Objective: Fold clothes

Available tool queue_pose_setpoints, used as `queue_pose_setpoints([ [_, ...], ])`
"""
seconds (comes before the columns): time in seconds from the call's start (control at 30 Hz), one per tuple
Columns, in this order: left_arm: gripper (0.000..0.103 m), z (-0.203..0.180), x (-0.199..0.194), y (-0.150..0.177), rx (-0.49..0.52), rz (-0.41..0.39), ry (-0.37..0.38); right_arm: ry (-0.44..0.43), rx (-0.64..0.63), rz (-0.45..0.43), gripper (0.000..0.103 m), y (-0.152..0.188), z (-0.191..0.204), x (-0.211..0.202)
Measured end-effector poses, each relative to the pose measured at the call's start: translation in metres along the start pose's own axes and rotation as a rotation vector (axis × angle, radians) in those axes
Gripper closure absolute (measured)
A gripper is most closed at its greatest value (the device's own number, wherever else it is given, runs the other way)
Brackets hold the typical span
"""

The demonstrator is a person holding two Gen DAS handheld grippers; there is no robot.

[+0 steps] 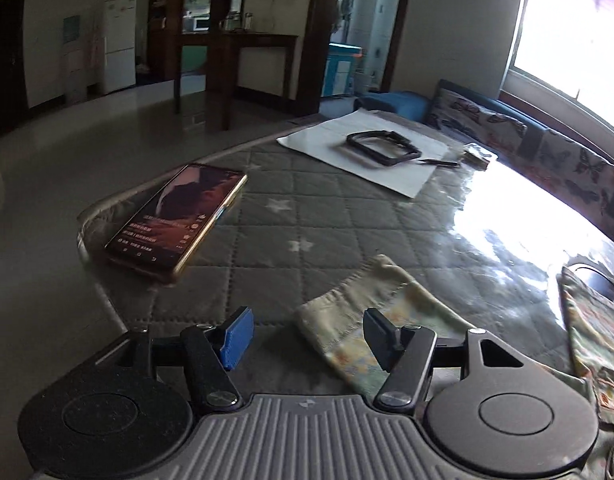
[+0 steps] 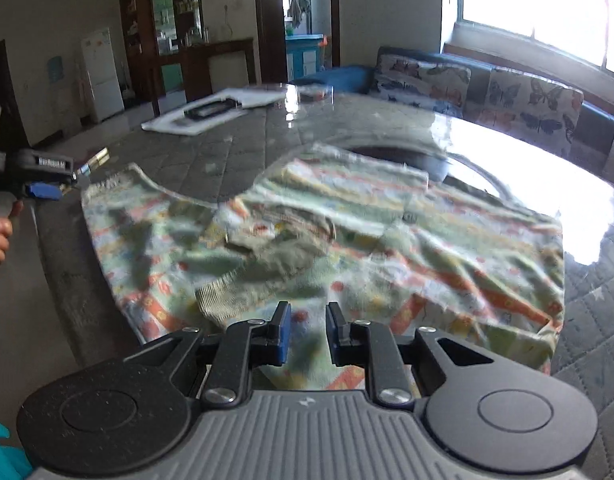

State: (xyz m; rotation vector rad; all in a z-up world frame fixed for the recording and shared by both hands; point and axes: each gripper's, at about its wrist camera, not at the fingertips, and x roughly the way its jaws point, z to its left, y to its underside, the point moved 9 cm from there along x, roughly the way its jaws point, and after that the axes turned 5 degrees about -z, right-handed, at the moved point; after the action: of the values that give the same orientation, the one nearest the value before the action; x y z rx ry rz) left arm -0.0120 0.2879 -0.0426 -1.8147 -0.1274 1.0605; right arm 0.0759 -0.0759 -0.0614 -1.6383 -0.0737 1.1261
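Right wrist view: right gripper (image 2: 307, 332) tilted down over garment (image 2: 347, 232), narrowly parted, empty; left gripper (image 1: 307, 336) wide, empty.

Pale green, orange-striped garment (image 2: 347, 232)

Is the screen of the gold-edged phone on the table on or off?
On. The gold-edged phone lies flat, screen up, on the quilted grey table; its screen shows a reddish picture with rows of white text.
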Motion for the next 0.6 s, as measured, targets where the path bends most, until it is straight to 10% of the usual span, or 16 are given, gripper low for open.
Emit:
queue_pose_setpoints([
  [0.1,0.041,-0.001,0.005,0.002,0.008,0.013,0.014,0.002,0.011,-0.004,0.085,0.0,-0.001,-0.001],
  [0.37,0.089,-0.009,0.008,0.009,-0.018,0.036,0.086,0.001,0.011,-0.035,0.085,-0.009,-0.001,-0.014],
  [0.6,0.094,-0.055,-0.033,0.0,-0.011,-0.004,0.282,-0.033,0.029,-0.057,0.085,-0.015,0.004,-0.025],
])
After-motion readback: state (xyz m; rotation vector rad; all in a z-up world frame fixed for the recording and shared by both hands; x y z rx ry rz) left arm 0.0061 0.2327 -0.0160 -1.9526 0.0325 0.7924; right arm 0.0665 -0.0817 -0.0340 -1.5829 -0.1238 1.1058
